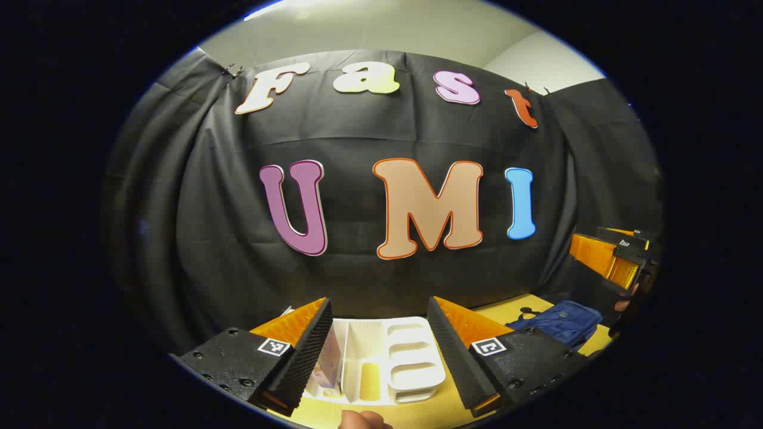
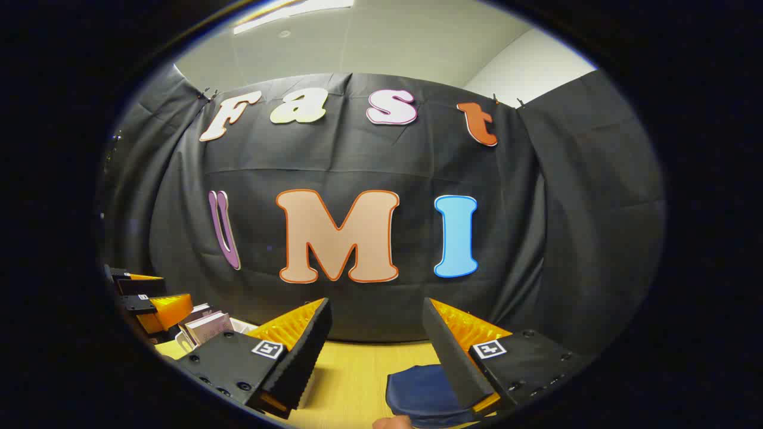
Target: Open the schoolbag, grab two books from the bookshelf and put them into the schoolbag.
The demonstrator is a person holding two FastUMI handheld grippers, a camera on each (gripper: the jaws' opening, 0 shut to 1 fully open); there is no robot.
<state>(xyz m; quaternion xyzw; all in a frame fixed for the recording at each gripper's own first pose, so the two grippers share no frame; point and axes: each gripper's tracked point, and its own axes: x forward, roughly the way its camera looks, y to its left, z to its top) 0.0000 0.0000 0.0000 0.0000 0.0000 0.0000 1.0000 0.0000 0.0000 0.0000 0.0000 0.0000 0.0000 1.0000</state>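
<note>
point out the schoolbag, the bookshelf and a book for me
schoolbag (image 1: 563, 322), left gripper view, its blue top
bookshelf (image 1: 411, 363), left gripper view, its white slotted side
book (image 2: 208, 326), right gripper view, its cover

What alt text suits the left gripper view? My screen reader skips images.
The open left gripper points at a white bookshelf holding a book on a yellow table; a blue schoolbag lies to its right.

Parted tongs (image 1: 380, 351) above white bookshelf (image 1: 411, 363), schoolbag (image 1: 560, 322) rightward.
</note>
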